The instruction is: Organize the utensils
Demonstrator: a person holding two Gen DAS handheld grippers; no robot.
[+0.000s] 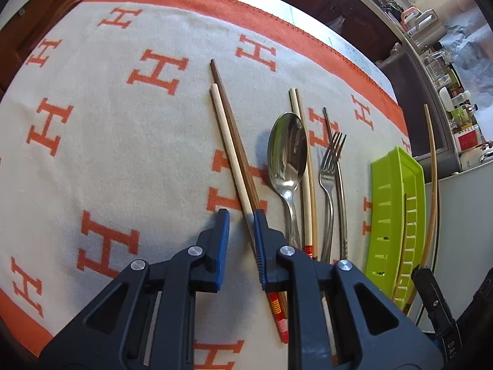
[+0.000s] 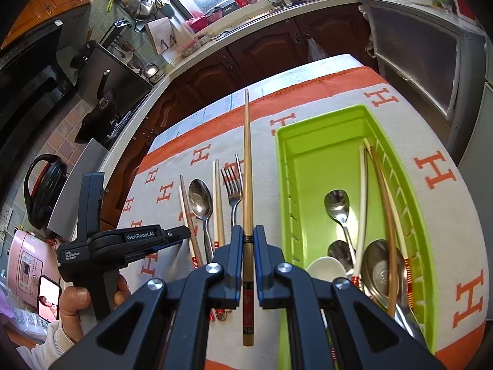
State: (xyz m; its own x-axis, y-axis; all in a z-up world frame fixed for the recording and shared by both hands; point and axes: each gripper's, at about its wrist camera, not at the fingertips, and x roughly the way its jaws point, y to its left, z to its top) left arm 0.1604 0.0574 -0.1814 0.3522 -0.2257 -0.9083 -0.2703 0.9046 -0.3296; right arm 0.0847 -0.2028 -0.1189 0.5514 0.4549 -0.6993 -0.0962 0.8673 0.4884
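Now, step: ferrying chopsticks to the green tray.
Right gripper: clamped on a golden chopstick, beside the tray's left wall.
Left gripper: narrowed around the dark chopstick and pale chopstick mid-blanket; contact unclear.
Next: swing right over the tray, release.

A cream cloth patterned with orange H letters and edged in orange is seen. At the right of the frame, a lime-green tray is shown. Dark brown and pale chopsticks are banded red and orange at their lower ends.
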